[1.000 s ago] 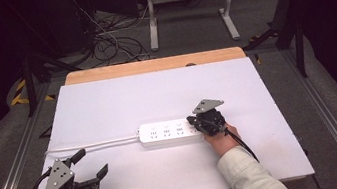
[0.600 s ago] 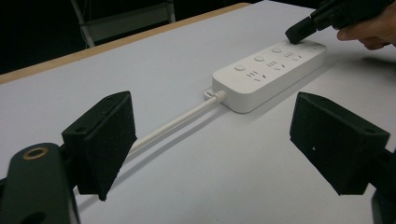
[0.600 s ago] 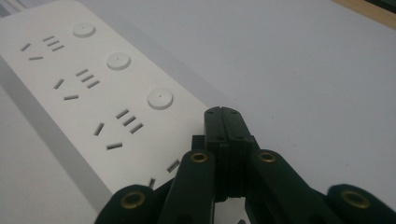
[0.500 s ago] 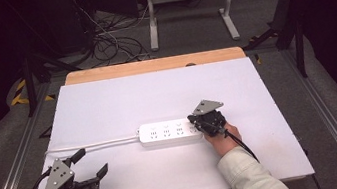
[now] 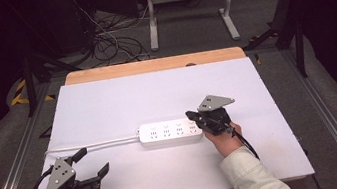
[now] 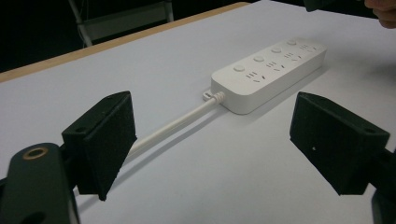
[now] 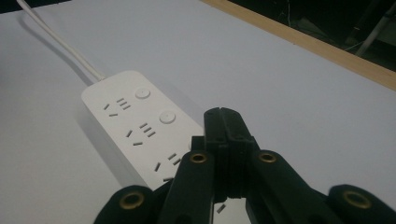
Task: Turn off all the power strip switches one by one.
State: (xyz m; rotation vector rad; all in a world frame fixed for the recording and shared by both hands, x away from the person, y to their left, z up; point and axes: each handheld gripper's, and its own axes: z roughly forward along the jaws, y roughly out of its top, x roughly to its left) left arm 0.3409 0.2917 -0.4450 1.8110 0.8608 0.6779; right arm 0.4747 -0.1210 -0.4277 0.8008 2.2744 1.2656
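Lifted slightly off the right end of the long white plastic power strip, with the right gripper pressed fully shut on nothing and poised just above the last switch button, which suggests a press just finished and the next button along as the likely target. Compared with a second ago, raised a little at that end only; strip unmoved at mid-table on the white table sheet, white cable trailing leftward. Left gripper spread wide and empty near the front left corner, parked as before.
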